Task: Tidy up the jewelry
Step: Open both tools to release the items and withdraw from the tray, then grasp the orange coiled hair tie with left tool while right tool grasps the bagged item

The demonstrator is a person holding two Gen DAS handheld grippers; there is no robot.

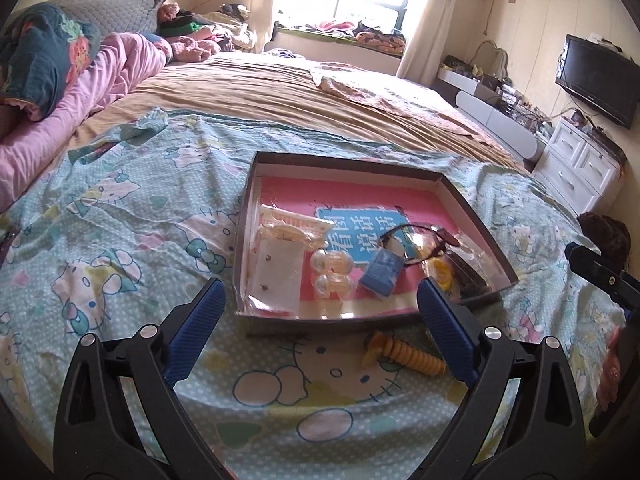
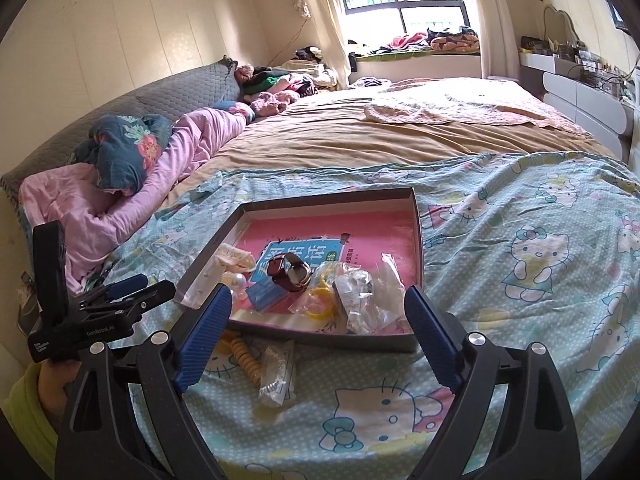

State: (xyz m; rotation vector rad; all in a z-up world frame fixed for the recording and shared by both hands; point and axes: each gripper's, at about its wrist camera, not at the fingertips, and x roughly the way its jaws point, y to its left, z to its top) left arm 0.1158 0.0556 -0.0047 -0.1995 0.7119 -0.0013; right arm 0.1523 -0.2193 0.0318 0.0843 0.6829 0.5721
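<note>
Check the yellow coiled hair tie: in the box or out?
Out. The yellow coiled hair tie lies on the bedsheet, just outside the box's near wall.

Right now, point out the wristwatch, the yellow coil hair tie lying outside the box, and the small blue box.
wristwatch (image 2: 291, 277): right wrist view, on the brown strap beside the dial.
yellow coil hair tie (image 1: 408, 357): left wrist view, middle of the coil.
small blue box (image 1: 381, 272): left wrist view, on its top face.

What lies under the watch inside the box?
Under the watch lies a pink book with a blue label, on the floor of the box. The label's middle is covered.
</note>
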